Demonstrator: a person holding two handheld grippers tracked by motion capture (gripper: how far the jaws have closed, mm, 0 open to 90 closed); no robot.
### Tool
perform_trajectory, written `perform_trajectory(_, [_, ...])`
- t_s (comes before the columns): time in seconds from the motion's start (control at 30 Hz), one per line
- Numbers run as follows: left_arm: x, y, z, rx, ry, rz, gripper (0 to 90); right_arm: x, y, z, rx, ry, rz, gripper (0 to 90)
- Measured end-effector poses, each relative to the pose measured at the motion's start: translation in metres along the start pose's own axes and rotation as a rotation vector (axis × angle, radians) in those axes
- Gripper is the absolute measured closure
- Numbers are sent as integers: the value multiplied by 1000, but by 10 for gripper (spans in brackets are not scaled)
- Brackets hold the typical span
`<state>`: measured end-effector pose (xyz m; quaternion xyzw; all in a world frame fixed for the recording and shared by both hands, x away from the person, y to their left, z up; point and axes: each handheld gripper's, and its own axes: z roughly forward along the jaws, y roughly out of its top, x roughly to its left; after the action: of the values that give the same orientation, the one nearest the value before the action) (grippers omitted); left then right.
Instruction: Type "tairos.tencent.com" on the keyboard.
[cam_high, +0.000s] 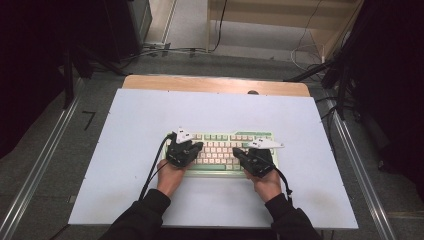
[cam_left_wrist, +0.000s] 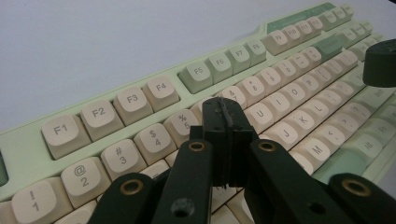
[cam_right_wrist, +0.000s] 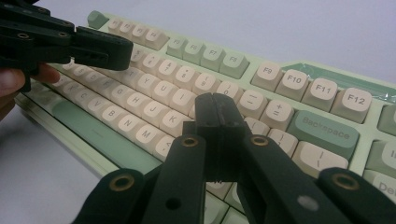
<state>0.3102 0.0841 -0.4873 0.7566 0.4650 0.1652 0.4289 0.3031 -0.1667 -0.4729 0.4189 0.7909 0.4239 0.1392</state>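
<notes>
Closed left hand-held gripper (cam_left_wrist: 227, 122), keyboard (cam_left_wrist: 140, 112)
</notes>
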Motion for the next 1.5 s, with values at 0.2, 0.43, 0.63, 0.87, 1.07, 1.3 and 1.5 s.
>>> perform_trajectory(0.2, [0, 0, 4, 21, 7, 5, 900, 0, 0, 0, 1, 2, -2, 874])
perform_trajectory(0.43, [-2, 1, 6, 29, 6, 9, 900, 0, 0, 0, -1, 3, -4, 874])
perform_trajectory(0.63, [-1, 1, 6, 34, 9, 5, 900, 0, 0, 0, -1, 6, -4, 874])
perform_trajectory(0.87, [0, 0, 8, 47, 7, 0, 900, 0, 0, 0, -3, 6, -5, 874])
perform_trajectory(1.07, [1, 1, 6, 37, -3, -15, 900, 0, 0, 0, -3, 6, -6, 874])
perform_trajectory(1.3, [4, 4, -3, 1, -29, -43, 900, 0, 0, 0, -5, 6, -7, 874])
perform_trajectory(1.5, [9, 3, -11, -18, -32, -65, 900, 0, 0, 0, -12, 4, -5, 874])
